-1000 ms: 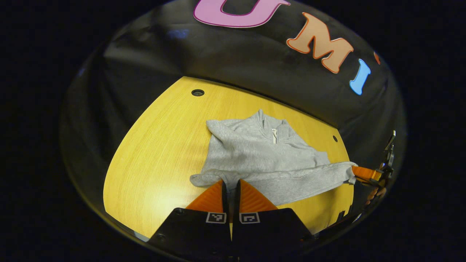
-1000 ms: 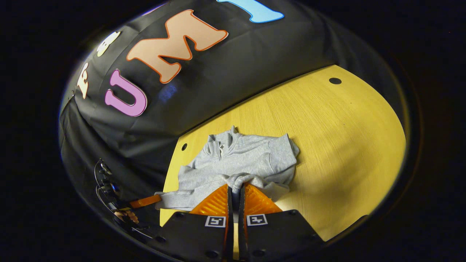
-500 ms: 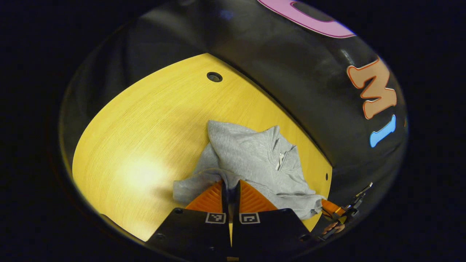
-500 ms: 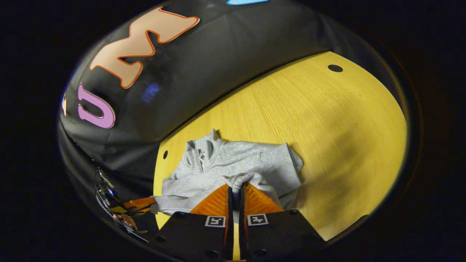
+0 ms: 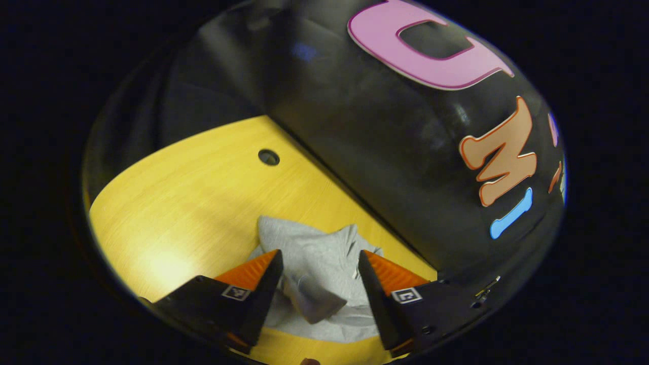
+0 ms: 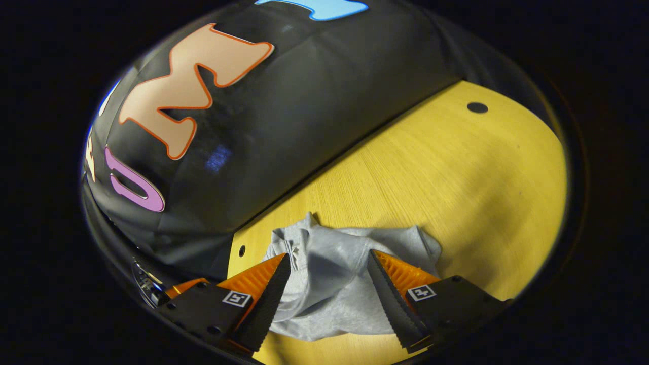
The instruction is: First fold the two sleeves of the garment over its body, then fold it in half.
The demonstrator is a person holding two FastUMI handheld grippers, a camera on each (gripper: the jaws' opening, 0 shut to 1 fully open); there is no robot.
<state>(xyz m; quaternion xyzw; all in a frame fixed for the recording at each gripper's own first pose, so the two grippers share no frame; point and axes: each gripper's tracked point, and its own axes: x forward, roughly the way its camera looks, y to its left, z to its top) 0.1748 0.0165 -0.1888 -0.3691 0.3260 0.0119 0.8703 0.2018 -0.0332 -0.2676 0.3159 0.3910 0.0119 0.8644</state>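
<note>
The grey zip-neck sweatshirt (image 5: 309, 253) lies bunched on the yellow wooden table (image 5: 192, 203), its collar toward the cloth wall. A loose folded end of it (image 5: 317, 301) rests on top of the body. My left gripper (image 5: 318, 259) hangs open just over the garment, its fingers apart on either side of the cloth and holding nothing. In the right gripper view the sweatshirt (image 6: 334, 274) shows its collar at the left and a rounded shoulder at the right. My right gripper (image 6: 328, 257) is also open above it, with nothing between its fingers.
The table has a round cable hole (image 5: 268, 157) far from the garment, another hole (image 6: 476, 107) at the far right and a small hole (image 6: 242, 250) by the collar. The black cloth wall (image 6: 304, 101) rises directly behind the garment. Bare tabletop (image 6: 481, 192) lies to the right.
Both grippers were shut on the sweatshirt's cloth and are now open, having let it drop onto the body. Both have moved closer over the garment, toward the wall.
</note>
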